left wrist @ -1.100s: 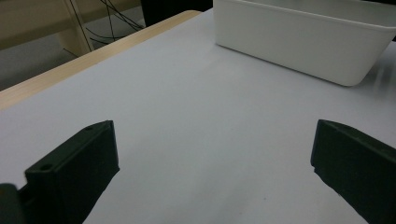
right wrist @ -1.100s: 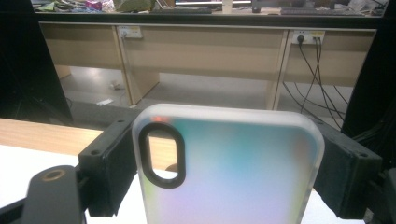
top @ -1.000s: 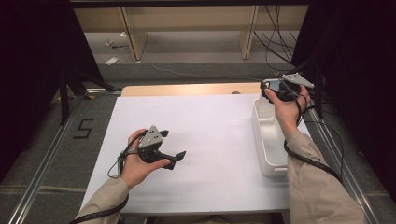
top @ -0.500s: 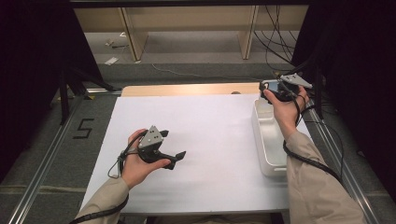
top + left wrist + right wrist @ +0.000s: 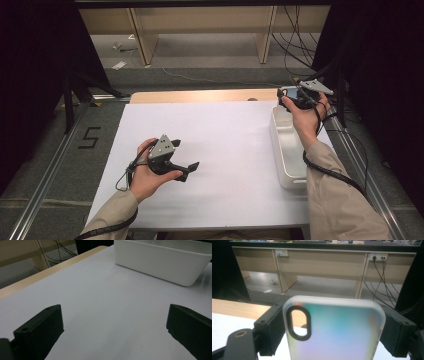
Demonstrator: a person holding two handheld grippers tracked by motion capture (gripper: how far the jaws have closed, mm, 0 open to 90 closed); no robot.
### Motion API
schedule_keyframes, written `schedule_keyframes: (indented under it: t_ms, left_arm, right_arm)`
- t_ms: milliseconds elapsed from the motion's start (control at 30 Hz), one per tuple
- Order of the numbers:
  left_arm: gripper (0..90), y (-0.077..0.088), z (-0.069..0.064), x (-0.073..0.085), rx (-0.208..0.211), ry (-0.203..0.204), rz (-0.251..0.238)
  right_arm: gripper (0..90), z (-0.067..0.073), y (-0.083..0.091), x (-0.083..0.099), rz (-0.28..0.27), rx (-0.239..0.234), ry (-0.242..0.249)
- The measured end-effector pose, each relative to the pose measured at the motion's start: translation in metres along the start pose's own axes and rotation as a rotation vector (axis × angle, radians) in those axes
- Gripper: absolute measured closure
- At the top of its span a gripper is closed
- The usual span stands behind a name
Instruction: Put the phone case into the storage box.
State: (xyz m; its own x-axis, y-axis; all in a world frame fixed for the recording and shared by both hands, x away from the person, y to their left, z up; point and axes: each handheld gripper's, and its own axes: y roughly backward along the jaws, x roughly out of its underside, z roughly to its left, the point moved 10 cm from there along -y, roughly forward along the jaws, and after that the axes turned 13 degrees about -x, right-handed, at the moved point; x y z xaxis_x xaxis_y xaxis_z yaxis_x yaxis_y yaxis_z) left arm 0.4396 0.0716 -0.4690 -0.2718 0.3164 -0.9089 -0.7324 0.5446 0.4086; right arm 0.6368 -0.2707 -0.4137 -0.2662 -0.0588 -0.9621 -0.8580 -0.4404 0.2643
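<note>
Table [image 5: 225, 150]: a big white top that takes up the middle of the high view, with a strip of light wood along its far edge.
White tub [image 5: 287, 150]: a long plastic box at the right side of the table in the high view. In the left gripper view it sits in the upper right [image 5: 162, 262], well apart from the jaws.
Right arm [image 5: 335, 195]: a tan sleeve comes up from the bottom right of the high view and passes over the near end of the tub.
Left arm [image 5: 110, 215]: a tan sleeve comes in from the bottom left of the high view.
Right gripper [image 5: 292, 97]: held up at the upper right of the high view, just past the far end of the tub. Its jaws are pressed on the two long sides of the phone case.
Left gripper [image 5: 192, 170]: low over the table at the lower left of the middle, pointing to the right. Its jaws stand wide apart with only bare table between them.
Phone case [image 5: 334, 332]: a frosted, see-through cover with soft green, blue and pink colours and a black ring around the camera hole. It stands upright in the lower middle of the right gripper view, between the two black jaws.
</note>
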Motion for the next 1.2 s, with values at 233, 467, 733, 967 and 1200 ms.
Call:
schedule_keyframes:
  t_ms: [233, 467, 733, 967, 1200]
  left_arm:
    - [0.4, 0.000, 0.000, 0.000, 0.000, 0.000, 0.000]
    - [0.4, 0.000, 0.000, 0.000, 0.001, -0.002, 0.001]
    - [0.4, 0.000, 0.000, 0.000, 0.001, -0.004, 0.001]
    - [0.4, 0.000, 0.000, 0.000, 0.001, -0.004, 0.002]
    - [0.4, 0.000, 0.000, 0.000, 0.002, -0.004, 0.001]
  right_arm:
    - [18.5, 0.000, -0.001, 0.003, 0.009, 0.002, -0.002]
    - [18.4, 0.000, -0.002, 0.005, 0.018, 0.002, 0.000]
    - [18.5, 0.000, -0.004, 0.009, 0.032, 0.002, -0.002]
    - [18.4, -0.001, -0.005, 0.013, 0.050, 0.004, -0.008]
    - [18.4, -0.004, -0.005, 0.015, 0.059, 0.015, -0.009]
